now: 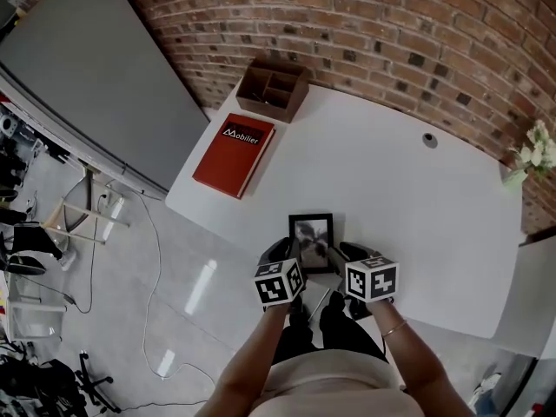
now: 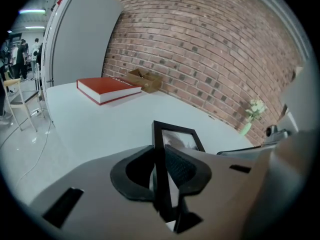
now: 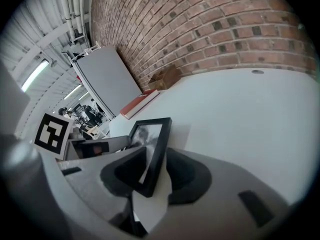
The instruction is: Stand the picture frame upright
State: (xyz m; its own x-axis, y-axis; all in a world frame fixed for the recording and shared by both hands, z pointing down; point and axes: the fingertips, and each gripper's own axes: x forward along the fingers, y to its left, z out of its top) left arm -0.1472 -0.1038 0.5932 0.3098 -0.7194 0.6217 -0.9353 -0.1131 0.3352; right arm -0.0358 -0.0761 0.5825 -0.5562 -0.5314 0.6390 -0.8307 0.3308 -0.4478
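Picture frame (image 1: pixel 310 233): apparently mid-raise; left gripper (image 2: pixel 162 170) fingers clamp it, right gripper (image 3: pixel 151 173) fingers slack around it; next, likely steady upright, release.

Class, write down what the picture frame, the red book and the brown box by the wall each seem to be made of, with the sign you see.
Picture frame: matt black moulding, wood or plastic; the pane shows reflections, probably glass.
Red book: smooth stiff cover over a pale page block, so card and paper.
Brown box: thin dividing walls, cardboard or thin wood.
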